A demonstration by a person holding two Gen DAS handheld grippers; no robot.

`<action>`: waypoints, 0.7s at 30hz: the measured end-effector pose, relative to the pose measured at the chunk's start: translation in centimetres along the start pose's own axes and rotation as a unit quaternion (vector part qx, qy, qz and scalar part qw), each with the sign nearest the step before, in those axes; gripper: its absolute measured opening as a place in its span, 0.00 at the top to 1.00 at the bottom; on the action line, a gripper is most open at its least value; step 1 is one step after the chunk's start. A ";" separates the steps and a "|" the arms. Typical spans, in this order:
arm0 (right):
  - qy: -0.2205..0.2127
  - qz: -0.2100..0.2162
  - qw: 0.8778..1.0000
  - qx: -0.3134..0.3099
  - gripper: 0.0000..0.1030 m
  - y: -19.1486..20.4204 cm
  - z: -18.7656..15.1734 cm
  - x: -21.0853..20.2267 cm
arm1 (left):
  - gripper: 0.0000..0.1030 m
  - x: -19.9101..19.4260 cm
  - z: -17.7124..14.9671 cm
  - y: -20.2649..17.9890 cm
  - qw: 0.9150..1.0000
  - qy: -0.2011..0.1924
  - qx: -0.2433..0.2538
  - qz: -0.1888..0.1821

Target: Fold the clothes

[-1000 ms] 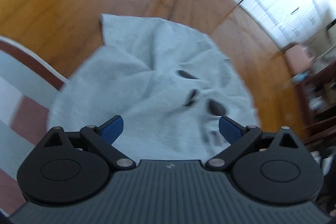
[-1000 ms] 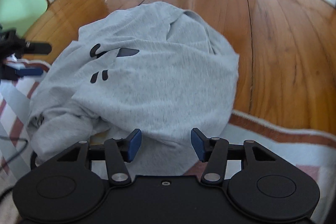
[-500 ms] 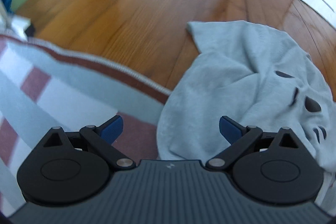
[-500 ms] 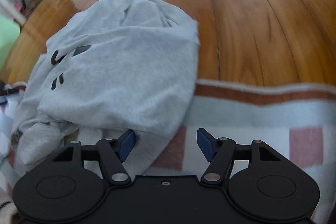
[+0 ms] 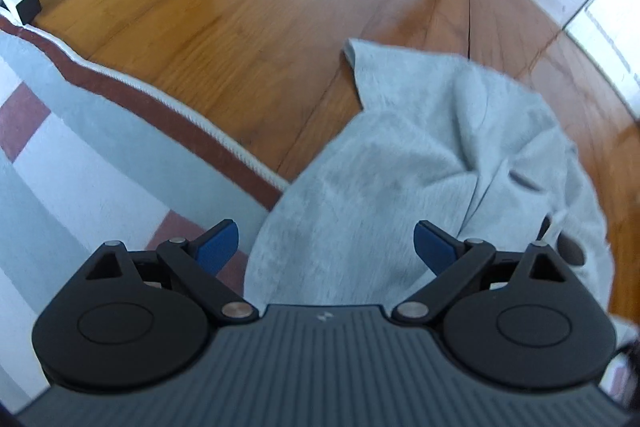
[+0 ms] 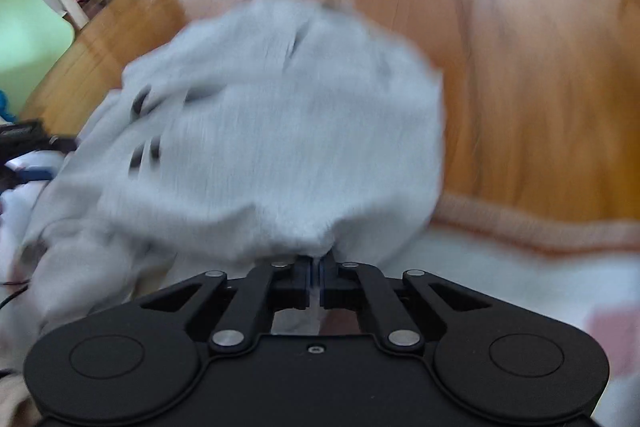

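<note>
The left gripper (image 5: pixel 326 241) hangs with its 2 blue fingers (image 5: pixel 218 241) spread wide and nothing between them but air, poised over the near edge of the shirt (image 5: pixel 420 163). The right gripper (image 6: pixel 316 273) has its fingers pressed together on a pinch of the shirt's near hem, which bunches up just ahead of them.

The shirt is a grey garment with dark printed marks, lying crumpled partly on the rug (image 5: pixel 80 155) and partly on the floor (image 5: pixel 240 11). It looks like a soft, fleecy knit: light, limp and non-slippery, likely to sag and drag from any single hold. It should be taken at edges or corners, so the left gripper would best pinch the hem edge just below it, well apart from the right's hold.

The rug is a flat weave in pale blue, white and brick-red blocks with a corded white border. The floor is glossy, hard orange-brown planking.
</note>
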State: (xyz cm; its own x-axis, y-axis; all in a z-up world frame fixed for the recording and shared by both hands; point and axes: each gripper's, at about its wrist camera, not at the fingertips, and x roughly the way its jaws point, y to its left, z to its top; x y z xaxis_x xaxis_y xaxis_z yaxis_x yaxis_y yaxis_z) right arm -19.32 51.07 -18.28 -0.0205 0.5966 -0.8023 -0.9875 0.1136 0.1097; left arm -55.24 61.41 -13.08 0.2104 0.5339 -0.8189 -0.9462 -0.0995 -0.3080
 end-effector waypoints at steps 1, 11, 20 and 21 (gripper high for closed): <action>-0.026 -0.034 0.999 -0.018 0.99 -0.2 1.5 -0.9 | 0.07 -0.4 0.1 0.1 1.000 -0.008 -0.004 -0.009; -0.121 -0.370 0.911 -0.135 0.68 -8.5 14.3 -0.1 | 0.07 0.5 -0.4 -1.5 0.996 0.023 0.001 -0.091; -0.047 -0.080 0.994 0.053 0.37 -6.0 4.8 -2.0 | 0.07 3.5 -3.7 -3.6 0.939 0.198 -0.075 -0.272; -0.032 -0.038 0.997 0.063 0.37 -5.3 3.6 -2.0 | 0.07 4.2 -4.5 -3.3 0.920 0.225 -0.112 -0.299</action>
State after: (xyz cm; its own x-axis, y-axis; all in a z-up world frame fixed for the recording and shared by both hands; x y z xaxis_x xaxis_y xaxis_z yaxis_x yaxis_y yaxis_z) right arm -13.47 52.08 -15.13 0.0686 0.6318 -0.7721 -0.9581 0.2576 0.1256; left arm -50.15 60.26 -17.71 0.8058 0.1520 -0.5723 -0.5640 -0.0976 -0.8200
